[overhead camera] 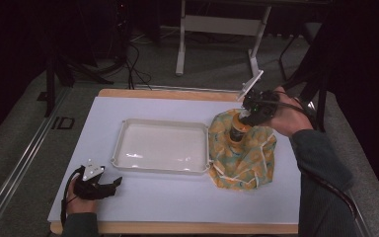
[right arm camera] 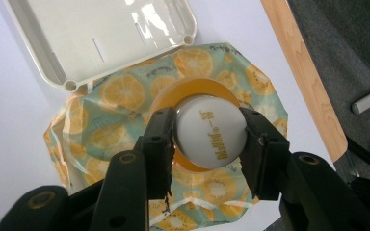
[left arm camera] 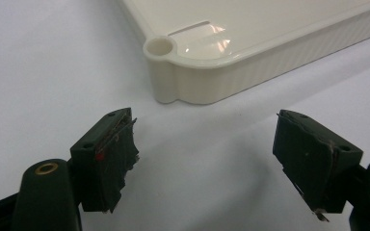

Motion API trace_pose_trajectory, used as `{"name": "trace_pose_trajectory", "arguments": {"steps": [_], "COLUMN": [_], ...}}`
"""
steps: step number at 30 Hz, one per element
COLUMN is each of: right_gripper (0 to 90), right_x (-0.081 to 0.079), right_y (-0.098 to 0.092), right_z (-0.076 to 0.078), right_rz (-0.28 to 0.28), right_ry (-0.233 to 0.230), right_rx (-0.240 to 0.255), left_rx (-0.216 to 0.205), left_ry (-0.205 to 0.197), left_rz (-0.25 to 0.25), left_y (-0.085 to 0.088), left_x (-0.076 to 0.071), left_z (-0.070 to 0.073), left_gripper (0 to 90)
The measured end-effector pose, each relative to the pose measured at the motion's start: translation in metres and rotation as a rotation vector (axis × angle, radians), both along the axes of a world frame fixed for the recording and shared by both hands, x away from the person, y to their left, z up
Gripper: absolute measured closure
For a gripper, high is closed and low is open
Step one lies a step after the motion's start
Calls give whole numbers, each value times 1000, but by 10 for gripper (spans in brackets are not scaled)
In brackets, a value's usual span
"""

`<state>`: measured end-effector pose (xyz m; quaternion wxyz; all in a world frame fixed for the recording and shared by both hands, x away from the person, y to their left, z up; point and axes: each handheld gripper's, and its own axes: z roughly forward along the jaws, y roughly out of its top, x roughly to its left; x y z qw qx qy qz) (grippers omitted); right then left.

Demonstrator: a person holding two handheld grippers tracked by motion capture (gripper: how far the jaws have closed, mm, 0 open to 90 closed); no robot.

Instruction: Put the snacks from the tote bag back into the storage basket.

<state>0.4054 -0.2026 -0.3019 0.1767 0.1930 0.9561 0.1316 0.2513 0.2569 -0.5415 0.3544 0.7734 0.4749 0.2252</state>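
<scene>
An orange bottle (overhead camera: 237, 131) with a white cap (right arm camera: 212, 132) stands inside a bag printed with orange slices (overhead camera: 242, 153), to the right of a white tray (overhead camera: 128, 128). My right gripper (overhead camera: 249, 114) reaches down from above and is shut on the white cap, one jaw on each side of it. In the right gripper view the bag (right arm camera: 111, 120) spreads around the bottle below the jaws. My left gripper (overhead camera: 109, 186) rests low on the white table near its front left, open with nothing between its fingers (left arm camera: 108, 159), pointing toward the tray corner (left arm camera: 173, 72).
The white table top (overhead camera: 177, 202) has a wooden edge (overhead camera: 168, 93) at the back and front. A table frame (overhead camera: 217, 29) and cables (overhead camera: 133, 64) lie on the floor beyond. The tray holds nothing.
</scene>
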Motion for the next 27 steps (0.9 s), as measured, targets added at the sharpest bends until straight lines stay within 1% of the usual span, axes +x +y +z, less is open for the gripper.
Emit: {"name": "trace_pose_trajectory", "arguments": {"steps": [8, 27], "right_gripper": [589, 589], "right_x": [0, -2], "right_y": [11, 30], "right_z": [1, 9], "right_rz": [19, 56], "right_ry": [-9, -23], "right_rx": [-11, -2], "left_rx": [-1, -5], "left_ry": [1, -1], "left_rz": [-1, 1], "left_y": [0, 0], "left_x": [0, 0], "left_z": [0, 0], "left_gripper": [230, 231]}}
